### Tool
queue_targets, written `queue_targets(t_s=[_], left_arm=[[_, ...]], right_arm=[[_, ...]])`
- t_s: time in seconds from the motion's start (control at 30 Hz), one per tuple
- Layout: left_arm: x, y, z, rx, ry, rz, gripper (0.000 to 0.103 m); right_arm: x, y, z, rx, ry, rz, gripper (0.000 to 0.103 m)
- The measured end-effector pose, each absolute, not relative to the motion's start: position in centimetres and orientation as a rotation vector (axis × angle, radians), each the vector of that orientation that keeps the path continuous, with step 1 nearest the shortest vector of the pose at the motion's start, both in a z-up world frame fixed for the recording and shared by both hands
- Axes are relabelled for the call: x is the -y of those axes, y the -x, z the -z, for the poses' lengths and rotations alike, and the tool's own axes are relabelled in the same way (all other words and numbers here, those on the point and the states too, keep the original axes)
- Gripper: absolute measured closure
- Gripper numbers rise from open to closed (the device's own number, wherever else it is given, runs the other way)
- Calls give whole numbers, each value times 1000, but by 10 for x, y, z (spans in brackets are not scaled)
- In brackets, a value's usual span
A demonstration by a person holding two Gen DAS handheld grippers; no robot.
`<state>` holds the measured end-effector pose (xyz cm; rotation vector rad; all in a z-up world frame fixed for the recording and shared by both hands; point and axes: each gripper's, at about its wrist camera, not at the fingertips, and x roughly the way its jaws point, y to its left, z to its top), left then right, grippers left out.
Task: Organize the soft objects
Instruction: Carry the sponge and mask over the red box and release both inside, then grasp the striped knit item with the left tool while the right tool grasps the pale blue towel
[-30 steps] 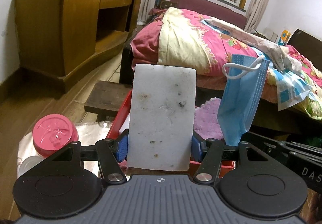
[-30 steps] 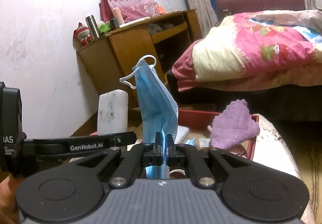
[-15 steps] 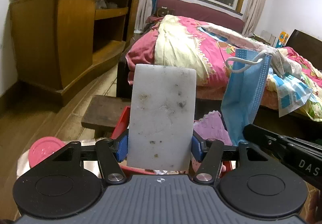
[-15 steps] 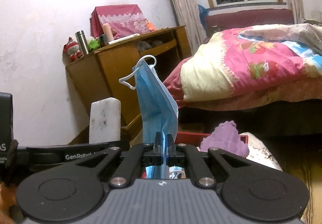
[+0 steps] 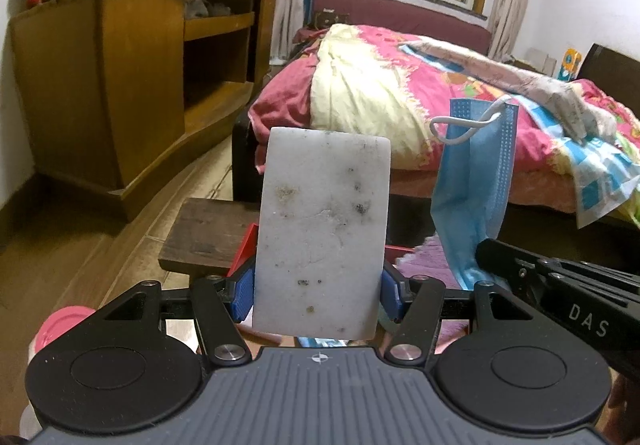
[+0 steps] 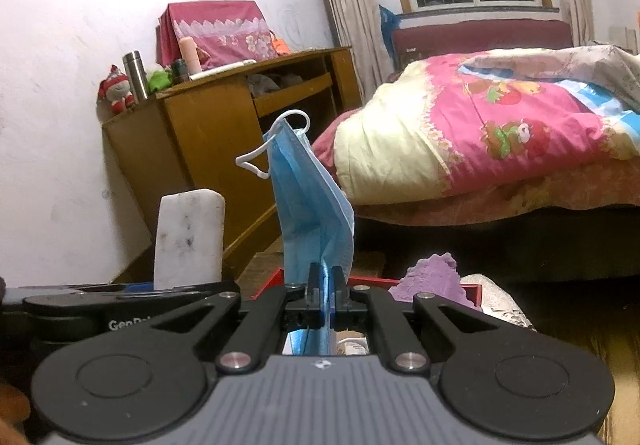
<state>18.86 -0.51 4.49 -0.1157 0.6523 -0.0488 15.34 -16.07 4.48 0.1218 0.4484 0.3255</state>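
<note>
My left gripper [image 5: 316,295] is shut on a white, dirt-speckled sponge block [image 5: 322,229] that stands upright between its blue pads. My right gripper [image 6: 326,299] is shut on a blue face mask [image 6: 312,205], which sticks up with its white ear loop on top. In the left wrist view the mask [image 5: 474,185] hangs to the right of the sponge, above the right gripper's black arm. In the right wrist view the sponge [image 6: 188,237] rises at the left. Below both lies a red tray [image 6: 474,291] with a purple cloth [image 6: 430,281] in it.
A wooden cabinet [image 5: 132,85] stands along the left wall with a flask and toys on top. A bed with a pink quilt [image 5: 400,93] fills the right. A dark wooden stool [image 5: 204,237] sits beside the tray, and a pink lid [image 5: 60,325] lies at lower left.
Both grippers have moved level, still holding sponge and mask. The views now sit lower and closer over the tray; the pink lid has slid toward the left wrist frame's corner.
</note>
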Motion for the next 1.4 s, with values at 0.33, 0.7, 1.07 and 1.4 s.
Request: queue_targets(t_s=[0.33, 0.7, 1.07, 1.4], left_arm=[[6, -234, -2, -728, 77, 17, 42], [-5, -242, 15, -789, 74, -3, 23], [-20, -182, -14, -817, 123, 24, 21], [-20, -128, 0, -891, 169, 76, 21]], right_arm=[[147, -207, -4, -527, -96, -323, 103], [148, -225, 21, -578, -114, -324, 103], [164, -179, -9, -587, -162, -317, 103], [193, -111, 6, -696, -208, -295, 103]])
